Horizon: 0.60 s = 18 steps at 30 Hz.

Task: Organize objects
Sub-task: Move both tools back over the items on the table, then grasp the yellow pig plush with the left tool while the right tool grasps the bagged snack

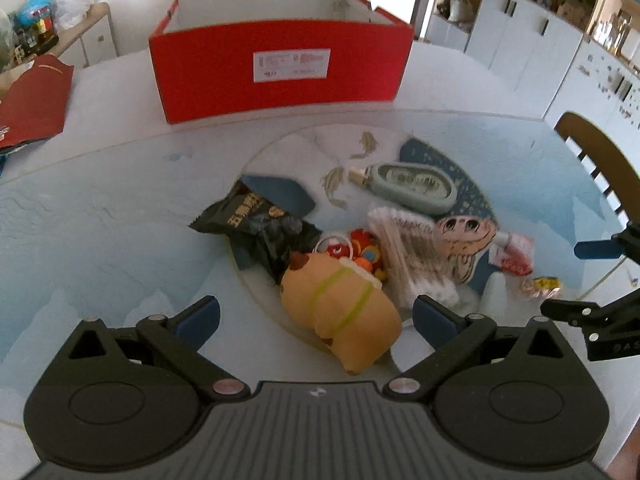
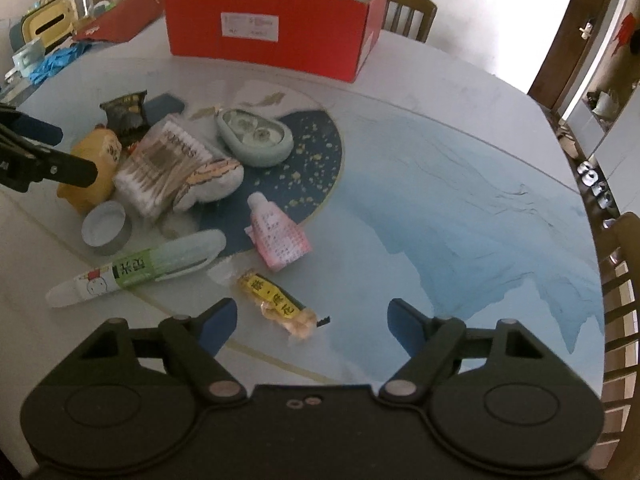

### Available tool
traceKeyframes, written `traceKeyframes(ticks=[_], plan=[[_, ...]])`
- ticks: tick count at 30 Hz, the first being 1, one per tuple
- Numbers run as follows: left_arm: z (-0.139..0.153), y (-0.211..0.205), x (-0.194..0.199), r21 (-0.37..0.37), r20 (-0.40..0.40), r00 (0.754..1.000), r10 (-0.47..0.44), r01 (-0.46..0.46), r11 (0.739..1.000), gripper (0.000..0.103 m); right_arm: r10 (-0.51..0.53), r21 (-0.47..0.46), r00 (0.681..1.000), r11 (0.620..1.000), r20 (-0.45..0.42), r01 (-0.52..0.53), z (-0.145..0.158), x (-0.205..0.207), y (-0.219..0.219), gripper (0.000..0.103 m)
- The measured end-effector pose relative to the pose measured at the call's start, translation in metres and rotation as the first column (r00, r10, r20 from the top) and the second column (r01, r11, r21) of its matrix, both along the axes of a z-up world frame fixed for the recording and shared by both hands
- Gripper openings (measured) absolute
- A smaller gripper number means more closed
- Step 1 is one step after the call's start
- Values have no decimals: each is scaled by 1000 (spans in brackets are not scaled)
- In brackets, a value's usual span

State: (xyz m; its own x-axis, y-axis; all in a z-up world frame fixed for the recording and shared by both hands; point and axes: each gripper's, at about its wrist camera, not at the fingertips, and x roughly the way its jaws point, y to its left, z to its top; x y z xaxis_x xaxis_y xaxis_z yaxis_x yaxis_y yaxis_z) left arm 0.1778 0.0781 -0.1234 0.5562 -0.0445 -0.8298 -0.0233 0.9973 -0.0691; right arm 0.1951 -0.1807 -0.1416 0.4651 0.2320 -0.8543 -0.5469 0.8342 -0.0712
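Note:
A pile of small objects lies on the round table in front of a red open box (image 1: 280,68), which also shows in the right wrist view (image 2: 272,28). My left gripper (image 1: 316,316) is open, its fingers on either side of an orange plush toy (image 1: 340,312). Beyond it lie a black snack bag (image 1: 248,220), a cotton swab pack (image 1: 408,252) and a pale green case (image 1: 408,186). My right gripper (image 2: 310,320) is open and empty just above a yellow-labelled snack packet (image 2: 280,302). A pink tube (image 2: 276,236) and a green toothbrush case (image 2: 152,268) lie nearby.
A red paper bag (image 1: 32,104) lies at the table's left. A small round tin (image 2: 106,228) sits by the plush. Wooden chairs (image 1: 600,160) stand around the table; one shows at the right edge (image 2: 620,292). Clutter and blue gloves (image 2: 56,60) lie at the far left.

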Motion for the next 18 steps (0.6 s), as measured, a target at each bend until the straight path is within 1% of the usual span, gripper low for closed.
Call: traceKeyframes(ticks=[2, 3, 5, 8, 10, 13, 14, 18], plan=[[-5, 1, 3, 6, -18, 1000, 2, -2, 1000, 103, 10, -7, 1000, 1000, -6, -10, -2, 1, 3, 76], [-8, 3, 4, -5, -23, 1000, 4, -4, 1000, 103, 13, -8, 1000, 1000, -10, -13, -3, 1, 4, 74], [-10, 6, 6, -32, -32, 999, 7, -8, 999, 103, 20, 0, 1000, 1000, -14, -20, -4, 2, 6, 72], [-13, 8, 8, -44, -42, 999, -5, 3, 999, 103, 18, 14, 1000, 1000, -23, -18, -4, 2, 7, 70], [-16, 10, 8, -55, -54, 998, -11, 8, 998, 103, 19, 29, 999, 999, -35, -18, -4, 1, 8, 64], [-18, 14, 7, -81, -64, 998, -8, 2, 997, 103, 33, 44, 998, 999, -49, -31, -3, -2, 8, 58], [-19, 15, 7, -87, -66, 998, -7, 1, 996, 103, 38, 46, 998, 998, -50, -35, -2, -4, 9, 58], [-18, 17, 2, -96, -46, 999, -19, 14, 995, 102, 51, 58, 997, 997, -53, -48, -1, -10, 12, 47]])
